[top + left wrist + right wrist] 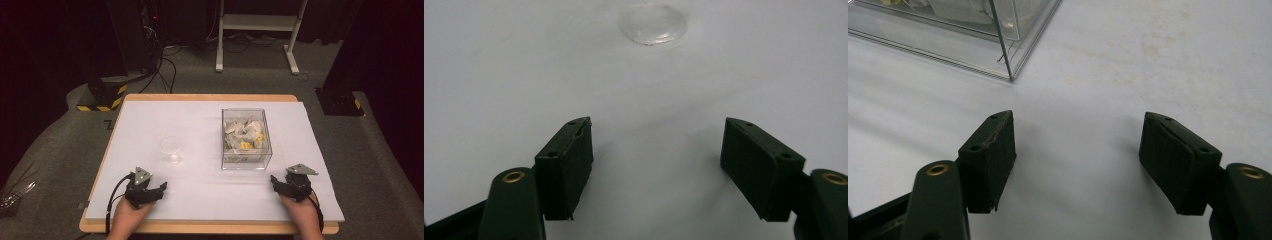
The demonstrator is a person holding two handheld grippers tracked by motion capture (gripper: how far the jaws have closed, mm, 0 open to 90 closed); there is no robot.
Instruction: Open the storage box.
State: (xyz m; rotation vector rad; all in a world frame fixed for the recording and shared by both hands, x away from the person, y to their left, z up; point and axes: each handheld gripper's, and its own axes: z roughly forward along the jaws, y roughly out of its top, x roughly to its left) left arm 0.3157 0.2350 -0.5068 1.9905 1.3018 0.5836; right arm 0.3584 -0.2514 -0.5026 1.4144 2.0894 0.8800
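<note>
A clear plastic cup [170, 149] stands near the middle of the white table top [200, 125]; its round base [653, 23] lies ahead of my left gripper. A clear square box [245, 138] with several small white and yellow packets stands right of the cup; its near corner [1008, 55] is up left in the right gripper view. My left gripper [152, 192] rests near the front edge, jaws wide apart over bare table [656, 145]. The right gripper [282, 186] sits just before the box, open too, with nothing between its jaws [1078, 145].
The table's wooden rim [210, 227] runs along the front. Beyond the far edge is grey carpet with a white frame stand [257, 30], black cables and a yellow-and-black striped base [102, 97]. Some loose items lie on the floor at the left [15, 192].
</note>
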